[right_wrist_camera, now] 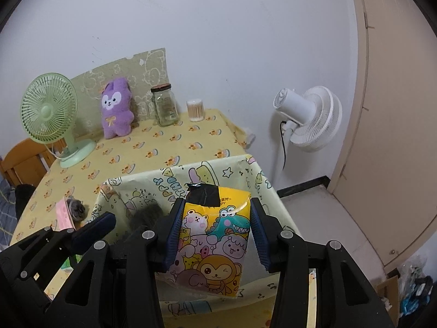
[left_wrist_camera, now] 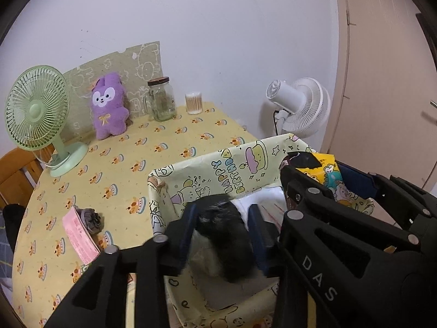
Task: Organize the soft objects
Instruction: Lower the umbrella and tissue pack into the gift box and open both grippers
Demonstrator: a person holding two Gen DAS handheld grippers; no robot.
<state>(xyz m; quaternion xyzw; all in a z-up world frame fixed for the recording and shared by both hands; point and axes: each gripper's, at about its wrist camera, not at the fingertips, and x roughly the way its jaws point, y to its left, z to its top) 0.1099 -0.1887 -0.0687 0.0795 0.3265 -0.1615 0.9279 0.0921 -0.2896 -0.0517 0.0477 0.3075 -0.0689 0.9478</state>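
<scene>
Over the box [left_wrist_camera: 218,169] at the table's near edge, the left gripper [left_wrist_camera: 222,235] pinches a black furry item [left_wrist_camera: 226,235] and the right gripper [right_wrist_camera: 215,235] clamps a cartoon packet [right_wrist_camera: 215,240], neither released, while the grey soft bundle [left_wrist_camera: 91,218] near the table's left edge remains outside.

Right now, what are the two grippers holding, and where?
The left gripper pinches a black furry thing across its middle. The right gripper squeezes a yellow cartoon packet by both side edges.
</scene>
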